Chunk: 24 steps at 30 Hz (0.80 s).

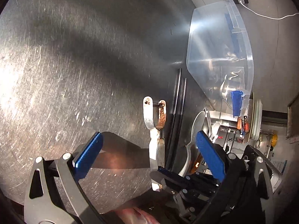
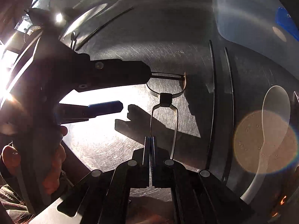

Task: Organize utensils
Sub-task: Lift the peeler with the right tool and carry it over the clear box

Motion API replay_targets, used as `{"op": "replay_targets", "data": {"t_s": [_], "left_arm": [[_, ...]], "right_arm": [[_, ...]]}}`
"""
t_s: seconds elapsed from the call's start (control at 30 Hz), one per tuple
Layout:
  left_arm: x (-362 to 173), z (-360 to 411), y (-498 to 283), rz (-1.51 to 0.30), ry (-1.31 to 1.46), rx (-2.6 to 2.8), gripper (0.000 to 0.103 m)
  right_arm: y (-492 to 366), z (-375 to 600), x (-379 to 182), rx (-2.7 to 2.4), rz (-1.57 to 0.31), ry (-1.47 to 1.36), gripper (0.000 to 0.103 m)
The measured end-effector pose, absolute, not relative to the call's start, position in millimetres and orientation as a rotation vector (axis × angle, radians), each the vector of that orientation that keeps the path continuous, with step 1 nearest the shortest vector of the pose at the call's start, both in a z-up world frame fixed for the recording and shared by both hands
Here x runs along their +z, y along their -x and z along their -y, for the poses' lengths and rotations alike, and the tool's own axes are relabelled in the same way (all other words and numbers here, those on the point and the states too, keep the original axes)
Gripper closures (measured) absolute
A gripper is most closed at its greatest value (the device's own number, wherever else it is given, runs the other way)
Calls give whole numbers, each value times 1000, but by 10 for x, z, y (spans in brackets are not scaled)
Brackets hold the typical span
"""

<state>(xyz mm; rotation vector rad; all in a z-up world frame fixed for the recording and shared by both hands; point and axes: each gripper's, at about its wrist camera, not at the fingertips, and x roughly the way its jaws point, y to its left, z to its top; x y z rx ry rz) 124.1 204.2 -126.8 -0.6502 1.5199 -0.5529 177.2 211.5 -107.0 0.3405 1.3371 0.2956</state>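
Right tongs (image 2: 149, 140) pinched fully shut on one thin leg of the peeler (image 1: 149, 115) handle. The peeler is low over the steel bench (image 1: 65, 65), left of the clear bin (image 1: 214, 46). Left tongs (image 1: 149, 136) gape wide and empty, straddling its head. Risks: the one-leg grip lets the peeler swivel or slip out, and the left tongs could knock the blade end.

We count one peeler (image 1: 156, 130), two black chopsticks (image 1: 176, 100) just right of it, one white spoon (image 2: 271, 123) further right, one clear plastic bin (image 1: 214, 56) far right, two grippers.
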Motion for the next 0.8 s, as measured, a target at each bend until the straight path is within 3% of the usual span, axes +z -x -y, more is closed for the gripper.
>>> {"op": "replay_targets", "data": {"t_s": [0.17, 0.3, 0.4, 0.43, 0.47, 0.57, 0.67, 0.8], "left_arm": [[-1269, -1925, -1231, -1536, 619, -554, 8], [-1302, -1866, -1181, -1570, 648, -583, 33], [-1308, -1858, -1156, -1586, 664, -588, 40], [-1321, -1857, -1155, -1587, 676, -584, 48], [-1335, -1865, -1154, -1590, 696, -584, 62], [-1386, -1888, -1145, -1610, 715, -574, 84], [-1448, -1906, -1118, -1629, 787, -580, 89], [-1320, -1943, -1095, -1586, 838, -605, 89]], "right_arm": [[-1633, -1989, -981, 346, -1315, -430, 101], [-1540, -1876, -933, 358, -1299, -442, 101], [-1540, -1764, -953, 371, -1299, -446, 101], [-1586, -1808, -927, 375, -1302, -448, 101], [-1585, -1799, -937, 381, -1305, -450, 101], [-1566, -1786, -979, 394, -1312, -447, 101], [-1557, -1713, -1003, 414, -1323, -456, 100], [-1512, -1648, -902, 450, -1292, -451, 101]]}}
